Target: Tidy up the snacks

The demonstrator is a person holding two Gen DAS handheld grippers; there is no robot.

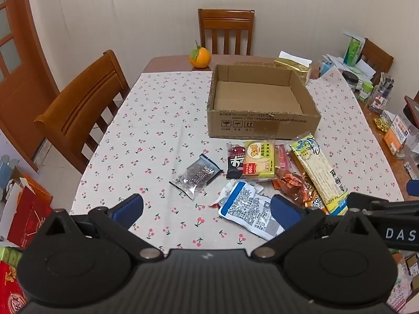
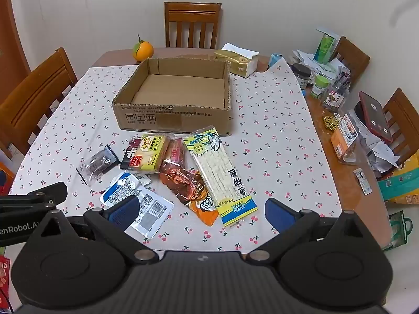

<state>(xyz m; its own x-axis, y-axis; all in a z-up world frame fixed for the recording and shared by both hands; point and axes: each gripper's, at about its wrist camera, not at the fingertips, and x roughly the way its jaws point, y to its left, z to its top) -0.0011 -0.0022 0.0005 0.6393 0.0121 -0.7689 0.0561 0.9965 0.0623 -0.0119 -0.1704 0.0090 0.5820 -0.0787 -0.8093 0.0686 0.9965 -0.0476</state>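
Note:
An open cardboard box [image 1: 262, 127] [image 2: 172, 120] with nothing in it stands on the cherry-print tablecloth [image 1: 157, 120] [image 2: 275, 136]. In front of it lie several snack packs: a silver-black pack [image 1: 196, 176] [image 2: 98, 164], a yellow cracker pack [image 1: 259, 159] [image 2: 150, 153], a long yellow-white pack [image 1: 320, 174] [image 2: 220, 172], a red-orange pack [image 1: 294, 185] [image 2: 183, 183] and a blue-white pouch [image 1: 248, 208] [image 2: 136, 201]. My left gripper [image 1: 207, 213] is open and empty above the near cloth. My right gripper [image 2: 201, 213] is open and empty over the packs' near ends.
An orange [image 1: 200, 57] [image 2: 142, 49] and a tissue box [image 2: 237, 61] sit behind the box. Jars, papers and a phone [image 2: 374, 116] crowd the table's right edge. Wooden chairs [image 1: 83, 107] [image 2: 192, 23] stand at the left and far sides.

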